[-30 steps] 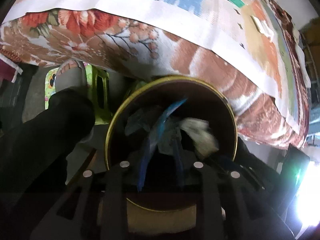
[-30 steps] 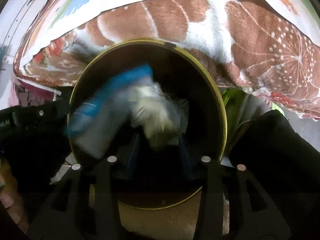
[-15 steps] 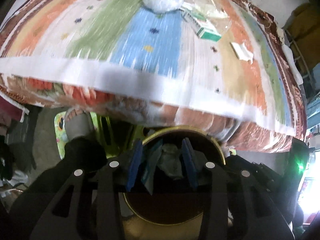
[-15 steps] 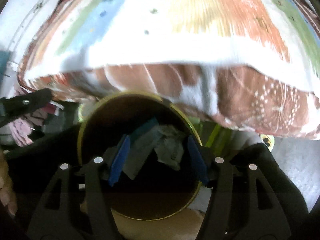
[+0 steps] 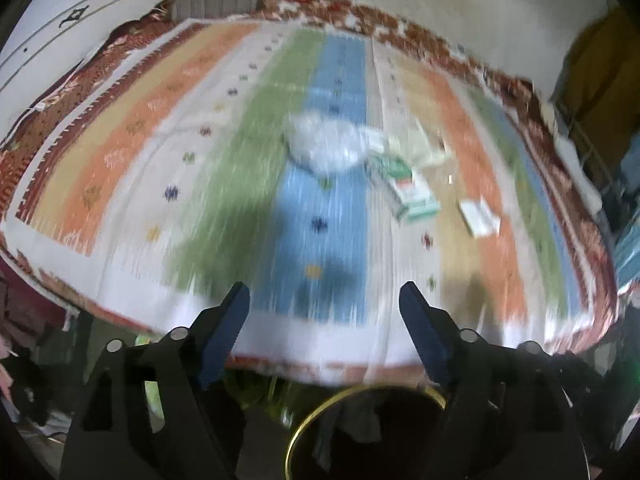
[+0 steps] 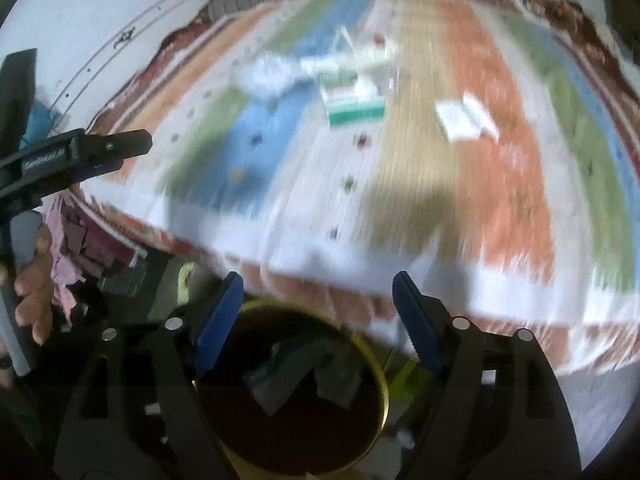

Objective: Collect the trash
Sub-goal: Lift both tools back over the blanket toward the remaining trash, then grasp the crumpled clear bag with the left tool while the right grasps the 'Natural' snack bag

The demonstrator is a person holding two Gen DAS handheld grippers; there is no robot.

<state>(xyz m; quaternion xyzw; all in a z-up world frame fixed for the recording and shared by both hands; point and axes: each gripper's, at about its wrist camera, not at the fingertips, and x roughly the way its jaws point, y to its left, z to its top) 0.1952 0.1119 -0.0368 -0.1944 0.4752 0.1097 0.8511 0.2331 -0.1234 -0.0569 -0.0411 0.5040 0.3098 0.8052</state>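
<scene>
Both claws hang over the near edge of a bed covered by a striped cloth (image 5: 320, 208), and everything is smeared with motion blur. The left claw (image 5: 324, 320) has its blue pads spread wide with nothing between them; its jaws have just been opening. The right claw (image 6: 316, 308) stands the same way, wide apart and empty, also freshly opened.

Below them, at six o'clock in both wrist views, sits a dark round bin with a brass-coloured rim (image 6: 384, 384). Crumpled scraps (image 6: 296, 372), grey and bluish, lie inside it.

More trash is well up the bed. From the left wrist, a clear crumpled plastic bag (image 5: 324, 144) lies at about twelve o'clock on the blue stripe. Just beside it, toward one o'clock, is a green and white carton (image 5: 412, 192), and farther out toward two o'clock a small white box (image 5: 478, 216). A pale wrapper (image 5: 416, 144) lies just past the carton.

In the right wrist view the left claw's black fingers reach in from nine o'clock, with the person's hand (image 6: 32, 292) on the handle below.
</scene>
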